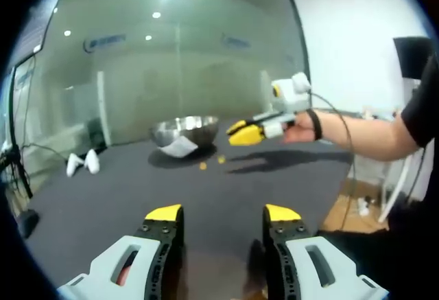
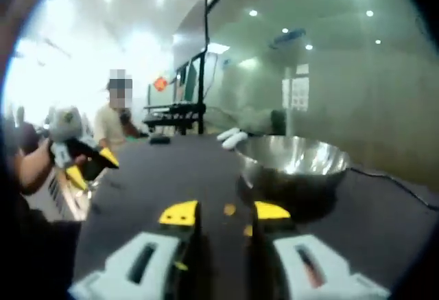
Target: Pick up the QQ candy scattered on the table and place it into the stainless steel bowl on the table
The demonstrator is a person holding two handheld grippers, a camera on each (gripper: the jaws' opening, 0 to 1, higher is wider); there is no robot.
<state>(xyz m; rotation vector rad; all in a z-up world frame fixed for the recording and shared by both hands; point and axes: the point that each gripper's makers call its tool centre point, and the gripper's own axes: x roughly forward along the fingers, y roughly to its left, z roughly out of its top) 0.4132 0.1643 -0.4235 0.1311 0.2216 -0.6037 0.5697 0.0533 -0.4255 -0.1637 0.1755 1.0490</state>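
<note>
Two small orange candies [image 1: 211, 162] on the worktop [image 1: 137, 197] just before the bowl [image 1: 185, 132]. Probably soft, light, slippery: pinch across the middle. Right claw [image 2: 226, 212] parted, empty, near them; left claw [image 1: 223, 213] wide apart.

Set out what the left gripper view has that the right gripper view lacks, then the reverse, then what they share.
Left gripper view: a hand holding the right gripper, and a white packet against the bowl. Right gripper view: the left gripper at the left, and a person beyond the table. Shared: the bowl, two candies on the dark table, and white objects beside the bowl.
</note>
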